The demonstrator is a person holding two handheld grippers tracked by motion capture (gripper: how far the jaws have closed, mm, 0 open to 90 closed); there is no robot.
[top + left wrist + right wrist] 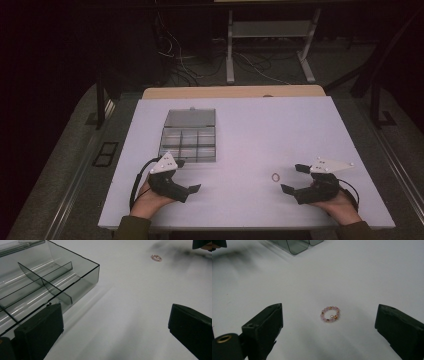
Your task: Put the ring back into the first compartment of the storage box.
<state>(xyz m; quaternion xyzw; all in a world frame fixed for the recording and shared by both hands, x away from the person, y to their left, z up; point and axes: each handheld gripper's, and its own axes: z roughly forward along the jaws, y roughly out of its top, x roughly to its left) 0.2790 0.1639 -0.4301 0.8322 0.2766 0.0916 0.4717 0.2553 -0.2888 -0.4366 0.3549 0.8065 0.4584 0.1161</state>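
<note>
Box (pixel 189 136): on the table (pixel 260 125), just beyond your left gripper (pixel 184 176).
Bracelet (pixel 276 176): on the table, just left of your right gripper (pixel 293 178), well right of the box.

My left gripper (pixel 186 175) and right gripper (pixel 294 178) rest low over the table, both with jaws spread wide, nothing between the pads, pointing inward.

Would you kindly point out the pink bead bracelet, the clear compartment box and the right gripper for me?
pink bead bracelet (pixel 330 314): right gripper view, on the beaded ring.
clear compartment box (pixel 188 139): high view, on a central divider.
right gripper (pixel 293 178): high view, midway between its open fingertips.
</note>
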